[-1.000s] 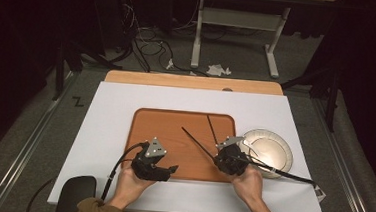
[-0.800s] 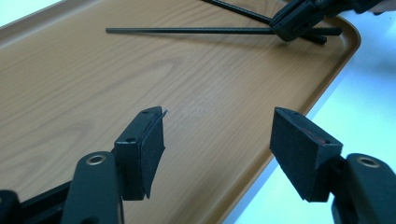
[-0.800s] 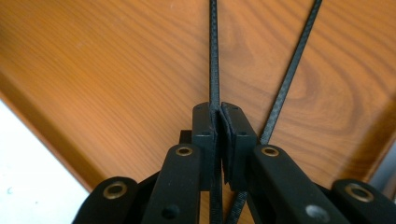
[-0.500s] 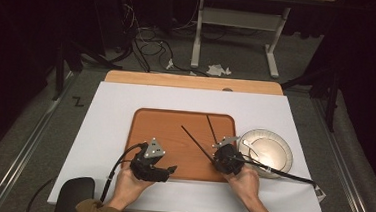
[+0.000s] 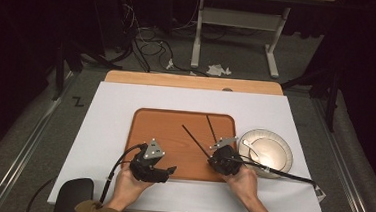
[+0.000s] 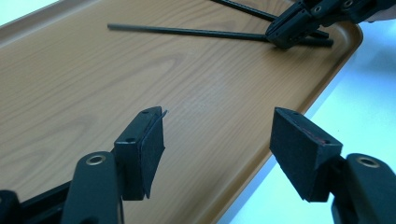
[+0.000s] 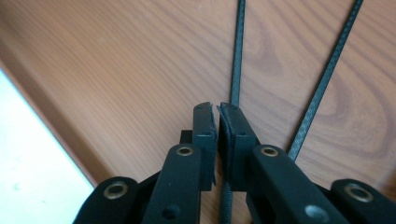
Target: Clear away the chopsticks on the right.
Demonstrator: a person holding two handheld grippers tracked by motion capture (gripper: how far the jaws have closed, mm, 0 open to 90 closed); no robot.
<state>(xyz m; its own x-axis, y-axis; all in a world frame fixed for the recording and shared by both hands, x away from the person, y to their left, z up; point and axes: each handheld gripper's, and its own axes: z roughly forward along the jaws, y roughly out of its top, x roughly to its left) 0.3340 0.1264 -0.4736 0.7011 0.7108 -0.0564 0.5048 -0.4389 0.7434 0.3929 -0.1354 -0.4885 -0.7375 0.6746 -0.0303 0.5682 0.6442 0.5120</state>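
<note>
Right gripper (image 7: 218, 112): jaws nearly closed over one black rod (image 7: 238, 56), whose long axis runs straight ahead. Left gripper (image 6: 217, 135): jaws wide apart, empty, farther from rods.

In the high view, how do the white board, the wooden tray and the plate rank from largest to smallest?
1. White board
2. Wooden tray
3. Plate
The differences are clear.

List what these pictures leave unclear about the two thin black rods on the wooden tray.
- Right gripper, right gripper view: its jaws cover one of the thin black rods; an actual grip is unclear.
- Both rods' far ends: cut off by that view's top edge.
- Round white plate, high view: contents too small.
</note>
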